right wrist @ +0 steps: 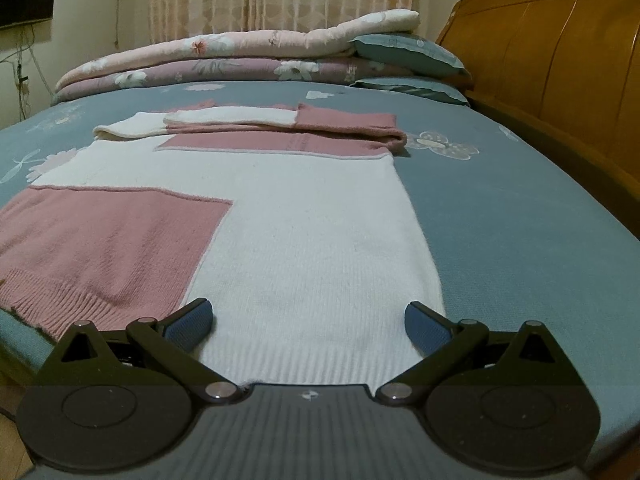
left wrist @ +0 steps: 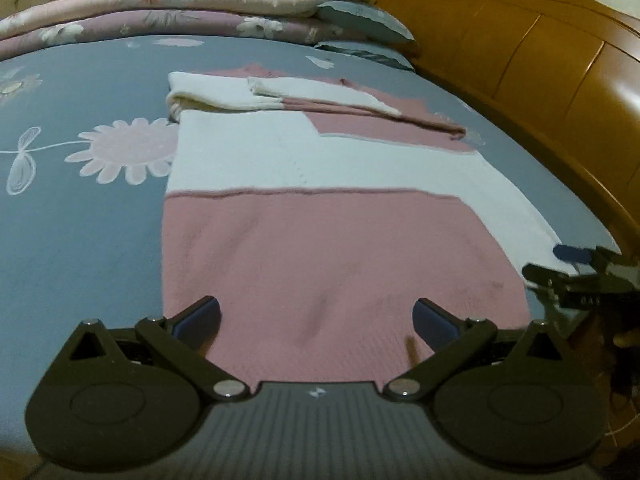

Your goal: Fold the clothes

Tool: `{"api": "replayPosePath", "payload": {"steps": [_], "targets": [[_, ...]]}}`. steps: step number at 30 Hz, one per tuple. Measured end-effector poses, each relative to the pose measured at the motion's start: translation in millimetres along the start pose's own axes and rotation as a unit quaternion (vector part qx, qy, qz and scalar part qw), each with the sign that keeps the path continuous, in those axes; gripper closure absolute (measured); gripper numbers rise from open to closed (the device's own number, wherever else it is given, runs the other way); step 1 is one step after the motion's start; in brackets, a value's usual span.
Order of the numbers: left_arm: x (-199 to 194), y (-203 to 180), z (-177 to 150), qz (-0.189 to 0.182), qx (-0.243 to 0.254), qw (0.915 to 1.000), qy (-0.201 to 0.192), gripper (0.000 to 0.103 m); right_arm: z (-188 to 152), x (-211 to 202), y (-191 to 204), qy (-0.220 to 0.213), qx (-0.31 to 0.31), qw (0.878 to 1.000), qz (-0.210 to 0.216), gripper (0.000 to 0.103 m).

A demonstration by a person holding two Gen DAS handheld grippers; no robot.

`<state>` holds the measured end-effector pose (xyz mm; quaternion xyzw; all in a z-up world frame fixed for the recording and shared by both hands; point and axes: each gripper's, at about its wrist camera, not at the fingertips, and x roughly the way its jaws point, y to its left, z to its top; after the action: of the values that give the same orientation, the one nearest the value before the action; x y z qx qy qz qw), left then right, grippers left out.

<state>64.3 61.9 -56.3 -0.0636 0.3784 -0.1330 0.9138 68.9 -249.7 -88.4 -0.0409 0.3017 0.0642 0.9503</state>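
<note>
You held two grippers, left gripper (left wrist: 316, 320) and right gripper (right wrist: 308, 322), fingers spread, over one sweater (right wrist: 304, 216); two pillows (right wrist: 408, 54) lay beyond.

Pink-and-white sweater (right wrist: 304, 232), blue floral bedsheet (right wrist: 500, 216)

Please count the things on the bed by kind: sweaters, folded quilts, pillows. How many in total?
Sweater: 1
Folded quilts: 2
Pillows: 2
Total: 5
</note>
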Motion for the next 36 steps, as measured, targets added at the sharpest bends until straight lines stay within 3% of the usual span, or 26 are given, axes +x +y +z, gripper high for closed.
{"api": "replayPosePath", "payload": {"steps": [8,11,15,17,23,26,29,33,36], "targets": [[12,-5,43,-0.001,0.049,0.9974,-0.053,0.001,3,1,2,0.005,0.0,1.0,-0.005,0.0],[29,-5,54,0.0,0.063,0.9967,-0.052,0.001,3,1,3,0.007,0.002,1.0,-0.008,0.0],[51,9,51,-0.014,0.04,0.9988,-0.024,0.001,4,1,3,0.009,0.003,1.0,-0.009,0.0],[49,16,42,-0.02,0.037,0.9984,-0.036,0.001,4,1,3,0.009,0.003,1.0,-0.009,0.0],[37,1,27,0.008,0.112,0.9934,-0.026,0.001,4,1,2,0.009,0.0,1.0,-0.006,0.0],[22,-13,28,-0.006,0.134,0.9903,-0.039,0.001,10,-2,3,0.015,-0.013,1.0,-0.001,0.0],[9,-41,26,-0.026,0.194,0.9793,-0.053,0.001,17,-12,6,0.006,-0.045,0.999,0.013,0.0],[3,-86,12,-0.052,0.306,0.9489,-0.057,0.001,26,-25,11,-0.006,-0.089,0.996,0.032,0.0],[9,-110,1,-0.06,0.359,0.9302,-0.05,0.001,29,-36,24,-0.018,-0.171,0.984,0.042,0.0]]}}
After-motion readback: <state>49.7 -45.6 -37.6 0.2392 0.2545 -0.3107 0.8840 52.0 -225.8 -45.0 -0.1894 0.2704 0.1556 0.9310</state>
